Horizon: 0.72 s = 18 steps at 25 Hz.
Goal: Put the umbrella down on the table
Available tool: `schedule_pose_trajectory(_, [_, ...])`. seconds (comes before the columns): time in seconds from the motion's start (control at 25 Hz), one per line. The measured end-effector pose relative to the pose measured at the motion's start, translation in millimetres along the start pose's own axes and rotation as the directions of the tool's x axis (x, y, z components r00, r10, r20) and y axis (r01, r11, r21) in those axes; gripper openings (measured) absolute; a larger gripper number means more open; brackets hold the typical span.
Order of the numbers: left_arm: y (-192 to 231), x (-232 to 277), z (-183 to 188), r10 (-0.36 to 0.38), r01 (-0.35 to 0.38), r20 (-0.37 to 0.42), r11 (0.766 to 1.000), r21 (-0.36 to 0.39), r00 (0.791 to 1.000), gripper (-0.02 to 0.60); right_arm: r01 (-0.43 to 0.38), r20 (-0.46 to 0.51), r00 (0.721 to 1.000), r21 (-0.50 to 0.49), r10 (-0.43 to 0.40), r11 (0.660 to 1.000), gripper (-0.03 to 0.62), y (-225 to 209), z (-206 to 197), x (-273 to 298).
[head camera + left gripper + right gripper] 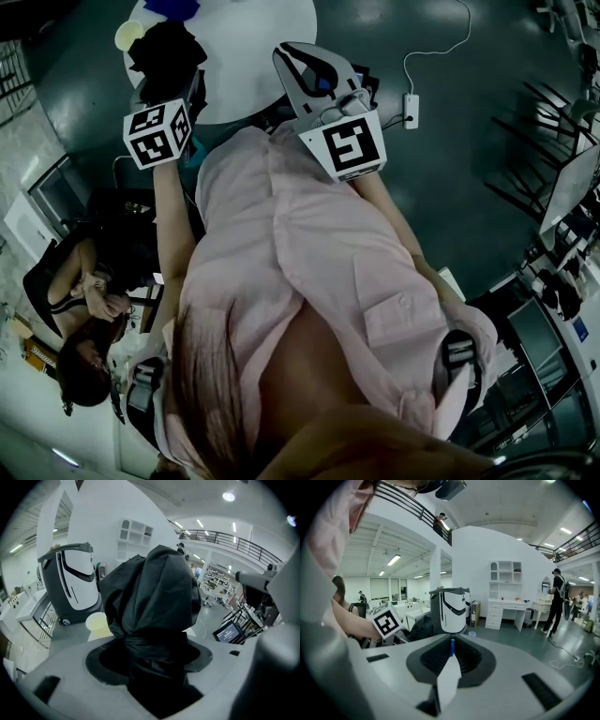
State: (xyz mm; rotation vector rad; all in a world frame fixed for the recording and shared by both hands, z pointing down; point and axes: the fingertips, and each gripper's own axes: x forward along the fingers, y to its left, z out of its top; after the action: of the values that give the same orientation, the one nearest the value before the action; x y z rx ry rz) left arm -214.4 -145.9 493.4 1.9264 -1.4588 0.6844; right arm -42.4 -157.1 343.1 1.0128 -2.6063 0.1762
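While your left gripper clamps the black folded umbrella and your right gripper is closed on nothing, slippery fabric could slide free near the table edge.

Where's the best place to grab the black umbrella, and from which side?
Probably the narrow, cinched waist of the umbrella, just under its puffy bunched fabric. It looks thinnest there, so jaws can close right around it, and the bulge above should stop it slipping through. Come from the end below the bulge, one jaw on each side, the way the left hand-held gripper holds it.
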Motion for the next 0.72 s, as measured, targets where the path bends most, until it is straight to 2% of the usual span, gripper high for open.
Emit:
schedule_pose_trajectory(0.2, [-15, 53, -15, -0.048, 0.052, -0.12, 0.998, 0.024, 0.992, 0.313, 0.055, -0.019, 0.998, 0.024, -0.055, 0.998, 0.04, -15, -4, -15])
schedule_pose_trajectory(0.4, [-4, 102, -31, -0.07, 0.084, -0.221, 0.995, 0.054, 0.973, 0.313, 0.078, -0.042, 0.996, 0.019, -0.077, 0.997, 0.041, -9, -6, -2])
schedule_pose_trajectory(0.72, [6, 137, -52, -0.031, 0.048, -0.332, 0.998, 0.044, 0.943, 0.313, 0.074, -0.061, 0.995, -0.003, -0.075, 0.997, 0.041, -7, -3, 4])
